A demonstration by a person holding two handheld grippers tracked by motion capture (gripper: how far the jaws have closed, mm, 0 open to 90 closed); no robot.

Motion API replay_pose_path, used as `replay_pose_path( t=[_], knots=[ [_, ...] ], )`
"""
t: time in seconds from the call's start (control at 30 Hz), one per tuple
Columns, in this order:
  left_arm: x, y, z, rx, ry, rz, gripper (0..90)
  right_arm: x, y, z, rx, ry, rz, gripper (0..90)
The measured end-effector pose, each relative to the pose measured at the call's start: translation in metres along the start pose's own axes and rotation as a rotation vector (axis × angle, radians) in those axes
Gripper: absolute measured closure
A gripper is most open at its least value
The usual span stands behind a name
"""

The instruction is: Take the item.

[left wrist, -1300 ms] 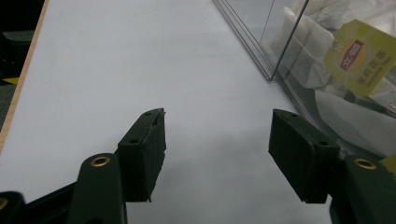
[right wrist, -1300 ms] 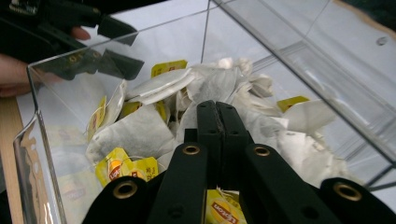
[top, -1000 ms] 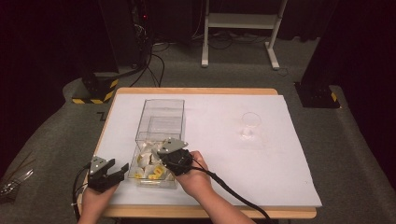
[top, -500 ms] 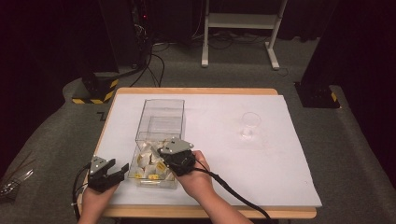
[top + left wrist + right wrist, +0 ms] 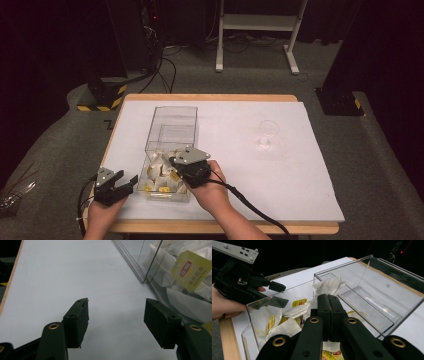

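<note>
While the left gripper (image 5: 118, 184) rests on the white sheet at the near left corner of the counter (image 5: 300, 165), its fingers (image 5: 77, 322) stand spread with nothing between them; bare sheet shows in the gap in the left gripper view. Just to its right stands the clear plastic box (image 5: 172, 127), long side running near to far, its near wall close beside the left gripper's right finger.

Box has two compartments, split by a clear divider. Near compartment holds a loose heap of tea bags (image 5: 162, 172), white paper sachets with yellow tags. Far compartment looks bare of bags. One yellow tag (image 5: 191, 270) presses against the box wall in the left gripper view.

Right gripper (image 5: 181, 167) sits over the near compartment, tilted down into it, grey plate on top, cable trailing off to the near right. Its fingers (image 5: 329, 312) are pressed together, the two black pads meeting along their length in the right gripper view. A crumpled white tea bag (image 5: 328, 287) rises just beyond the fingertips; whether any paper or string is pinched between the pads, cannot tell. More bags and yellow tags lie below and to the left of the fingers.

Small clear glass cup (image 5: 268, 134) stands upright on the sheet, well apart, far right of the box.
</note>
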State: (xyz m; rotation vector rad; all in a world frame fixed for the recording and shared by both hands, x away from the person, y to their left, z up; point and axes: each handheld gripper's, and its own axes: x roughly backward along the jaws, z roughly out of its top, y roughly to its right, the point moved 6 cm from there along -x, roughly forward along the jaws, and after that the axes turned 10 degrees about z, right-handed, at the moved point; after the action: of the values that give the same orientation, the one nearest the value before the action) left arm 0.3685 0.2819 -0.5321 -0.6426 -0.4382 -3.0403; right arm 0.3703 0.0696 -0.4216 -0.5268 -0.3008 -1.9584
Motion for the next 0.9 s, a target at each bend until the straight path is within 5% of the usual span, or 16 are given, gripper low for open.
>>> replay_pose_path(
  t=[0.9],
  knots=[
    [0.000,-0.001,0.000,-0.002,-0.004,0.001,36.9,0.020,0.004,0.015,0.003,0.088,-0.024,89.6]
  ],
)
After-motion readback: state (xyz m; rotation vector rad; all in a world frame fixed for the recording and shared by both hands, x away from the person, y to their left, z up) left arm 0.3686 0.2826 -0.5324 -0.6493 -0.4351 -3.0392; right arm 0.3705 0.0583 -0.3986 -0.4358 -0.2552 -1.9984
